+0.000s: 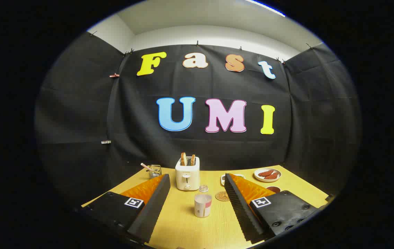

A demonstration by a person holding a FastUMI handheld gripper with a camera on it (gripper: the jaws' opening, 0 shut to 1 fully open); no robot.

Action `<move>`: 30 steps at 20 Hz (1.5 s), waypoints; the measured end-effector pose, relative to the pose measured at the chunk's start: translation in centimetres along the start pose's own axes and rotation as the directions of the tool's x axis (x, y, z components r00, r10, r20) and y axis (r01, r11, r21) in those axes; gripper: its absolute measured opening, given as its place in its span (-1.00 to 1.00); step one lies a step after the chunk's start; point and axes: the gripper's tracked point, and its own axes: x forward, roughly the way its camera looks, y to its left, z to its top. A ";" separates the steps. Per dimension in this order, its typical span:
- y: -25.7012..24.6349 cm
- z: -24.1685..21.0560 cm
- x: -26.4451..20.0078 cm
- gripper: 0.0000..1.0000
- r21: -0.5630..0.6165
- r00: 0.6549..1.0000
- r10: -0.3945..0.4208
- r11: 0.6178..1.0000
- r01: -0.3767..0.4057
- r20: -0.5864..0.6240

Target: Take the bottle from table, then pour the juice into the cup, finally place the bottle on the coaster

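A white cylindrical container with a red-marked label, seemingly the bottle, stands upright on the yellow table, ahead of my fingers and midway between them. Just behind it is a small clear glass that looks like the cup. A round brown coaster lies flat to the right of the glass, close to the inner edge of my right finger. My gripper is open wide and holds nothing. Neither finger touches the bottle.
A white toaster holding bread slices stands beyond the glass. A square glass holding a stick is to its left. At the far right are a plate of sausages and a small brown bowl. Black cloth walls enclose the table.
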 end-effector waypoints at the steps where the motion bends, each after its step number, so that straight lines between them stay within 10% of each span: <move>1: -0.2 0.2 -0.2 0.94 0.023 1.000 -0.004 1.000 0.004 0.011; 30: -0.8 -5.5 1.9 0.93 -0.061 0.991 -0.061 0.997 0.054 -0.121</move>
